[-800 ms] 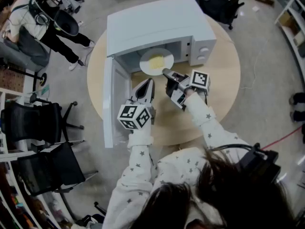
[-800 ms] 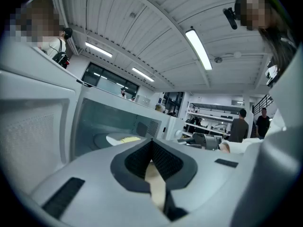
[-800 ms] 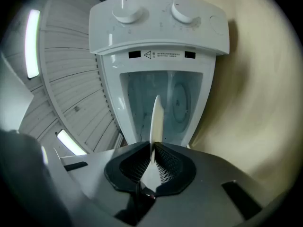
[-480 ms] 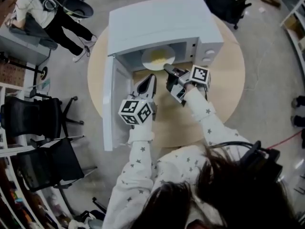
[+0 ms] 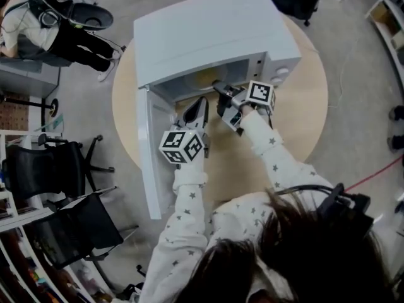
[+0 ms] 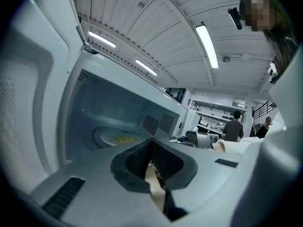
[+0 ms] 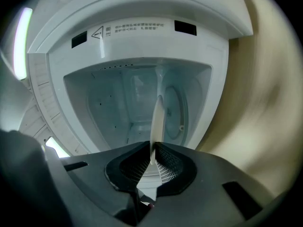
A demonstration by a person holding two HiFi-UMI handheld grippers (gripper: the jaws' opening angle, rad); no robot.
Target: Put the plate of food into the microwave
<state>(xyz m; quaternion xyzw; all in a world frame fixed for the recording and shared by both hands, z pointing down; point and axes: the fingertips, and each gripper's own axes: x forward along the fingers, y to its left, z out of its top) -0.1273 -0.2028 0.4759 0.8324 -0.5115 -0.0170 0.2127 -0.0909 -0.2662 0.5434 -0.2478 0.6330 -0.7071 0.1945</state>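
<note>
While earlier at doorway, plate (image 7: 157, 119) now deeper in microwave (image 5: 208, 30) w/ R hand-held gripper (image 7: 152, 159) pinching rim; L hand-held gripper (image 6: 154, 167) closed.

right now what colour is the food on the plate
Yellow food, clearest in the left gripper view.

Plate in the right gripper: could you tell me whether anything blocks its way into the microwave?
Nothing visible does. The door is swung wide open, the cavity of the microwave holds only its turntable, and the plate, clamped by the right gripper, is partly inside.
</note>
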